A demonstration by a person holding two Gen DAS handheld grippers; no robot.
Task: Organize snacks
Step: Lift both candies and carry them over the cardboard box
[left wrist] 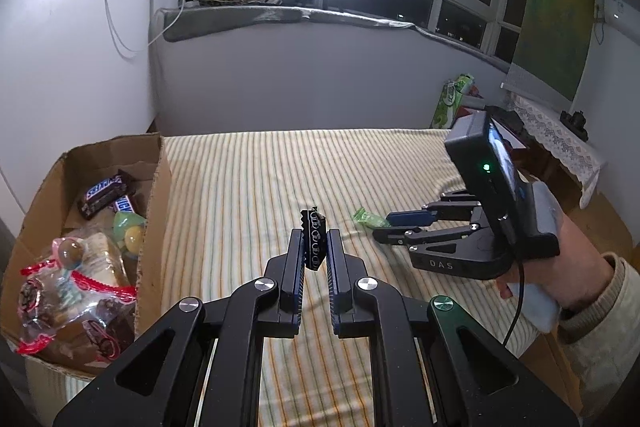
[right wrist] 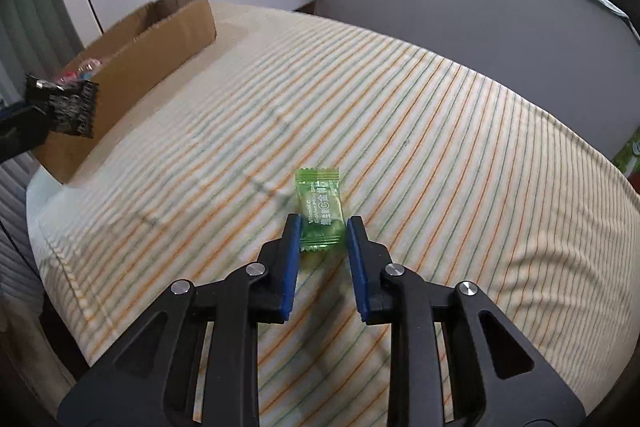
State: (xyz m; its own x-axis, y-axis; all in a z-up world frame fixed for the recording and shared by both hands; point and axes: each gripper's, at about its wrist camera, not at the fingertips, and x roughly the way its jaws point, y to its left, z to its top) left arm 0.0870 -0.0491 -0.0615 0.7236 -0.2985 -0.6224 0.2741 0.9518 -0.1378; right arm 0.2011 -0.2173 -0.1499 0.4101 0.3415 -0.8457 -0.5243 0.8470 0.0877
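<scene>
My left gripper (left wrist: 314,231) is shut on a small black snack packet (left wrist: 314,243), held upright above the striped cloth; the same packet (right wrist: 74,107) shows at the left edge of the right wrist view, in front of the box. A green wrapped candy (right wrist: 318,195) lies on the cloth. My right gripper (right wrist: 323,221) points down at it, and its blue pads (right wrist: 294,239) touch both sides of the candy's near half. In the left wrist view the candy (left wrist: 366,217) sticks out from the right gripper (left wrist: 382,227) at the right.
An open cardboard box (left wrist: 154,195) stands at the left edge of the striped cloth (left wrist: 260,179). It holds Snickers bars (left wrist: 104,189), a clear bag with red edges (left wrist: 72,291) and other snacks. A person's hand (left wrist: 580,279) holds the right gripper. Walls lie behind.
</scene>
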